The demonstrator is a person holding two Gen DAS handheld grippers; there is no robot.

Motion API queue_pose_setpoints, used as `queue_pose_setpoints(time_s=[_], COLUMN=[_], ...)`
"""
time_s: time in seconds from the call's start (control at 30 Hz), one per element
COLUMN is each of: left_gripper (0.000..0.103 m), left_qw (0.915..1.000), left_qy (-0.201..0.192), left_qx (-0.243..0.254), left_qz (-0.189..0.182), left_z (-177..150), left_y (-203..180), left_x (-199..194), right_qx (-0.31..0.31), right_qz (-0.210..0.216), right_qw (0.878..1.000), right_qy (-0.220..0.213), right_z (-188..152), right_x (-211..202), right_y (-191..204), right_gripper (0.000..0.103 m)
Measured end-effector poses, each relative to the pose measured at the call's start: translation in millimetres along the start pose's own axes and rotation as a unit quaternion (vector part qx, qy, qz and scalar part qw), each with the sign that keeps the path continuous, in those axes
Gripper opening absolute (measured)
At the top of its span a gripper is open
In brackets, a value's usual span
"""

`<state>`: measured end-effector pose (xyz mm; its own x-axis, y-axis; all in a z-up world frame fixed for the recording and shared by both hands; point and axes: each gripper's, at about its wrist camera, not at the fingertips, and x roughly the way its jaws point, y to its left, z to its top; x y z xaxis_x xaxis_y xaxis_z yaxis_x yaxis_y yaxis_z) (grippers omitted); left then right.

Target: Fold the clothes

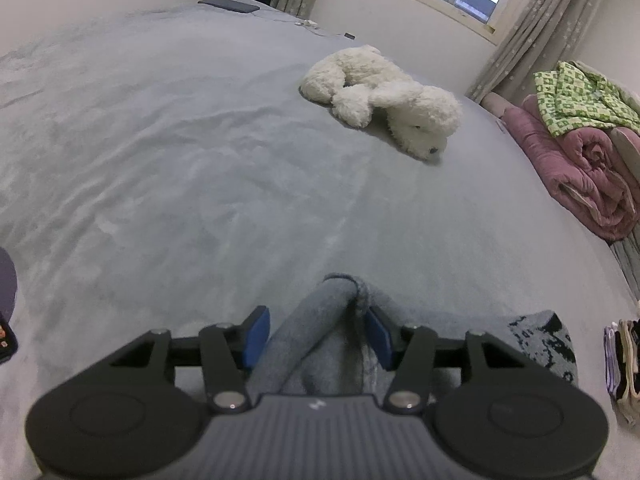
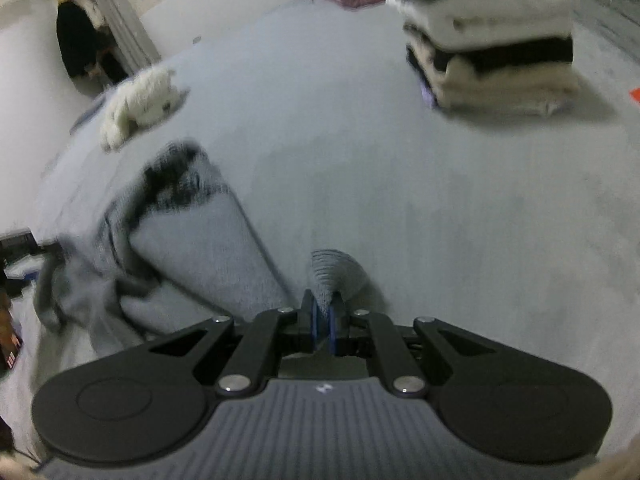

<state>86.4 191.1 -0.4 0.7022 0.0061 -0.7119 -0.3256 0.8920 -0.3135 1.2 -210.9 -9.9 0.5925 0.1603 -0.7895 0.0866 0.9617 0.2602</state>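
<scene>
- Left wrist view: the left tongs stand half wide, pads clear of the grey garment between them; a white plush toy lies at one o'clock on the bed.
- Right wrist view: the right tongs pinch a grey garment corner; folded stack at one o'clock.

My left gripper, a black two-finger tool with blue pads and a ribbed grey body, points down at a slant. Its jaws stand parted, and the grey knitted garment lies between them; the left pad is clear of the cloth, the right pad just beside it. My right gripper, the same make, also tilts downward, its blue pads pinched tight on a fold of that grey knit.
</scene>
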Motion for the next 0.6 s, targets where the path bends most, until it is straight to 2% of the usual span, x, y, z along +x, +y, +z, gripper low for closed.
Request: queue_pose_setpoints(time_s=[0.2, 0.27, 0.3, 0.33, 0.5, 0.6], left_gripper=[0.058, 0.058, 0.058, 0.058, 0.060, 0.060], left_qw=[0.9998, 0.9996, 0.9994, 0.9993, 0.9980, 0.9970], left_qy=[0.016, 0.017, 0.018, 0.017, 0.015, 0.022], left_qx=[-0.016, -0.024, -0.028, -0.033, -0.060, -0.072], left_qz=[-0.002, -0.004, -0.005, -0.006, -0.014, -0.017], left_z=[-1.3, -1.0, -0.8, 0.0, 5.2, 6.5], left_y=[4.7, 7.0, 8.1, 9.5, 15.5, 17.6], left_x=[3.1, 3.3, 3.4, 3.0, 4.2, 9.0], right_qx=[-0.017, -0.022, -0.025, -0.030, -0.048, -0.058], right_qz=[-0.011, -0.011, -0.015, -0.016, 0.027, 0.072], right_qw=[1.000, 1.000, 0.999, 0.999, 0.996, 0.994], right_qy=[0.001, -0.008, -0.019, -0.031, -0.064, -0.066], right_z=[-4.0, 5.1, 10.6, 16.6, 53.6, 69.4], right_x=[7.8, -0.6, -5.5, -10.1, -10.1, 3.7], right_y=[6.1, 5.2, 4.7, 5.4, 22.0, 37.8], right_gripper=[0.010, 0.029, 0.043, 0.048, 0.049, 0.056])
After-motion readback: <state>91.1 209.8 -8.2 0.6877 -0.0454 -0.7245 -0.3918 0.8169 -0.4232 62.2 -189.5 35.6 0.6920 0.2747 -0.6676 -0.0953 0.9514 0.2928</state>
